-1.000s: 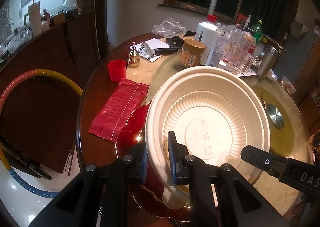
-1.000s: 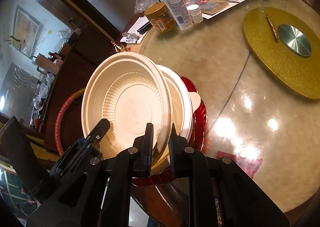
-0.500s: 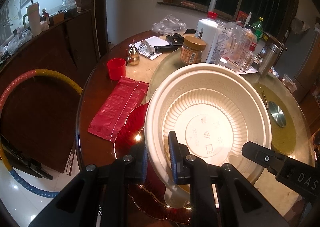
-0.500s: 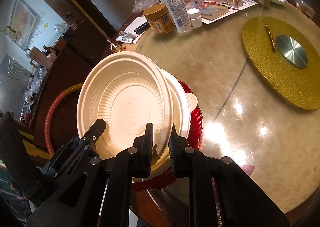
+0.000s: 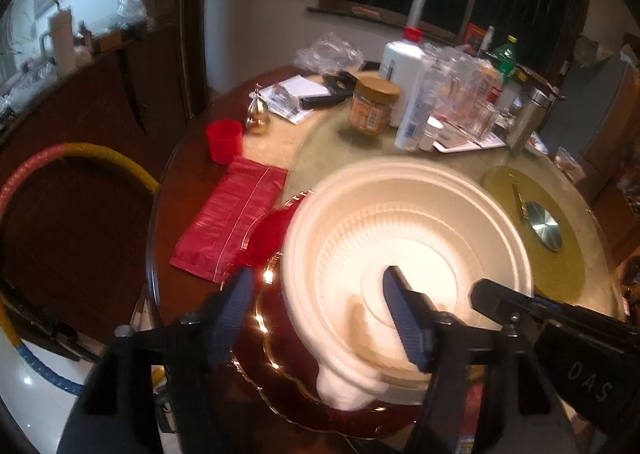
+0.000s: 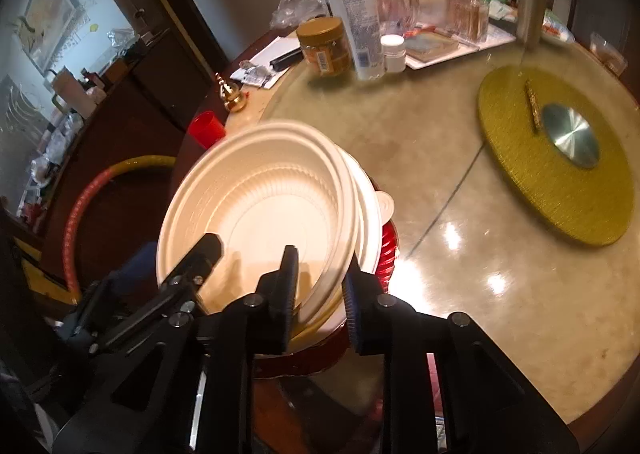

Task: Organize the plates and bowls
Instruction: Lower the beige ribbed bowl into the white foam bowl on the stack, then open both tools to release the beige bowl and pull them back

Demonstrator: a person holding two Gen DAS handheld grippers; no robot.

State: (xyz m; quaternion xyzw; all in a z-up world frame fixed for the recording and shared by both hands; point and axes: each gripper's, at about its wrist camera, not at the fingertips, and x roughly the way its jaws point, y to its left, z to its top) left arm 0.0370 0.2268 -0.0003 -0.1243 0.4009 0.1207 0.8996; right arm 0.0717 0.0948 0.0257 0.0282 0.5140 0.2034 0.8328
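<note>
left gripper [image 5: 316, 318] opening wide, pads clear of the cream bowl [image 5: 408, 254] rim gripped a second ago – right gripper [image 6: 320, 290] easing apart too, rim between – bowl dropping, blurred, onto the stack on the red plate [image 5: 276, 354]; nesting nearly done

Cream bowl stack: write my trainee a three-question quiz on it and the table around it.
1. True or false: the cream bowls are stacked over a red plate.
2. What lies on the gold mat? A) a silver disc B) a red cup C) a jar
3. What colour is the cap on the white bottle?

Key: 1 true; 2 A; 3 red.
</note>
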